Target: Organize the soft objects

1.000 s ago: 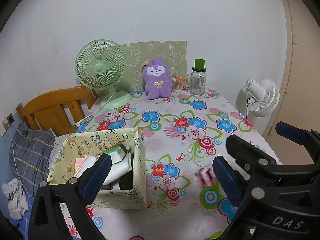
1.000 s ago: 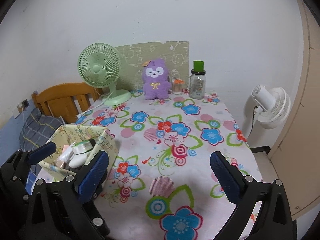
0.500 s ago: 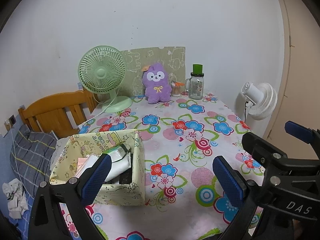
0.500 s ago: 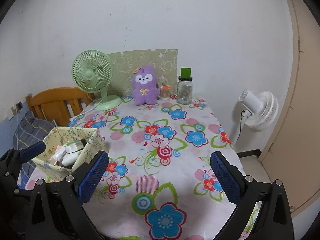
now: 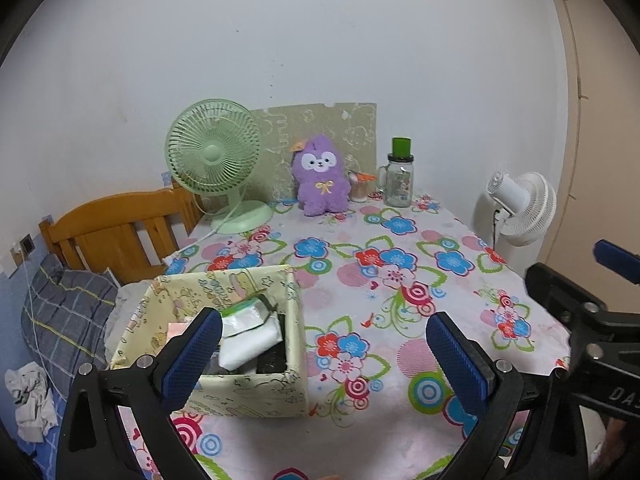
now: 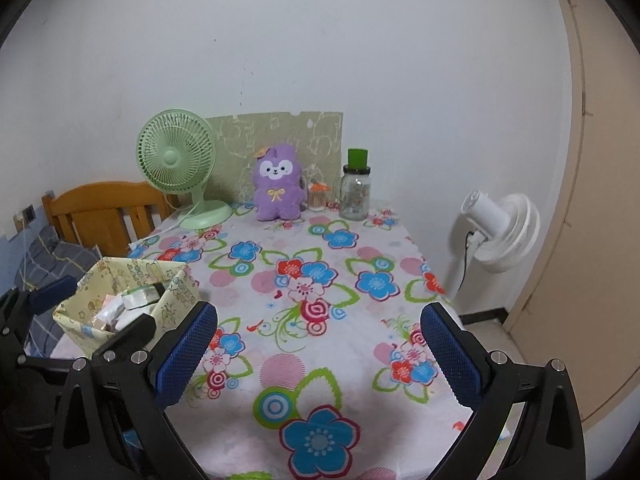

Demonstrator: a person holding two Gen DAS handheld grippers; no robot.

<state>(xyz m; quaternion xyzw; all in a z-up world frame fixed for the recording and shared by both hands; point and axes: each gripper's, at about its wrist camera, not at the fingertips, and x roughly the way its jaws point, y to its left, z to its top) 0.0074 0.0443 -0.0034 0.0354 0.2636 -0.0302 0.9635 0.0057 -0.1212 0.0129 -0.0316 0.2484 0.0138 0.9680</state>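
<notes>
Floral table (image 6: 304, 368), purple plush (image 6: 277, 188) far back, storage box (image 5: 248, 392) contents perhaps packets, both grippers' fingers (image 6: 186, 354) spread, empty.

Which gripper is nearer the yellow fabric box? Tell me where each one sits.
Left. The left gripper hangs open right at the yellow fabric box, one finger overlapping it. The right gripper, also open, sits further right over the floral tablecloth.

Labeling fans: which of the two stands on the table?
The green fan, base on the tablecloth left of the purple plush. The white fan stands off the table's right edge.
</notes>
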